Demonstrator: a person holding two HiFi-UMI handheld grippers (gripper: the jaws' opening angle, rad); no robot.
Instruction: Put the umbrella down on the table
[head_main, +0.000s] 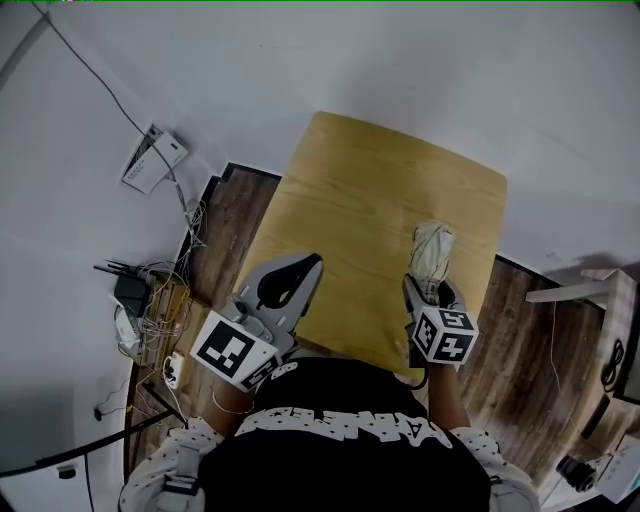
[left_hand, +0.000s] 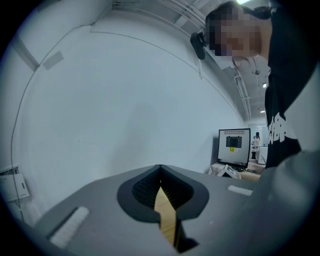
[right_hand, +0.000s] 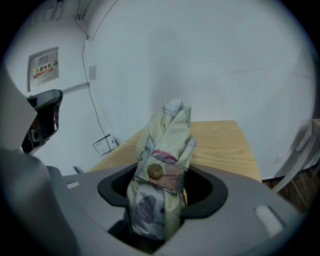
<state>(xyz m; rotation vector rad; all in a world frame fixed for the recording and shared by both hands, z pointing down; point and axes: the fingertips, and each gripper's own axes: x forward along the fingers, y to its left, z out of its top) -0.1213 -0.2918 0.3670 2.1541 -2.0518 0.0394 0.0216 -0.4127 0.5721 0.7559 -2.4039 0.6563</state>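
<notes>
The right hand-held gripper (right_hand: 159, 200) clasps a folded pale umbrella (right_hand: 167, 145), its strap buttoned. The umbrella's free end points out over the right side of the wooden bench (head_main: 370, 190). The left hand-held gripper (head_main: 298, 280), jaws pressed together on nothing, hovers at the bench's near left edge. A tangle of cables (head_main: 165, 320) lies on the floor (head_main: 225, 230) beyond.

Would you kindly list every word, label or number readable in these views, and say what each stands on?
Nothing can be quoted with confidence.
On the wall sign: red characters, too blurred to read.
On the black shirt: white block letters, upside down and creased, unreadable.
On the monitor: a small yellow label, too small to read.
On the umbrella: pattern and a button only, no words.
</notes>
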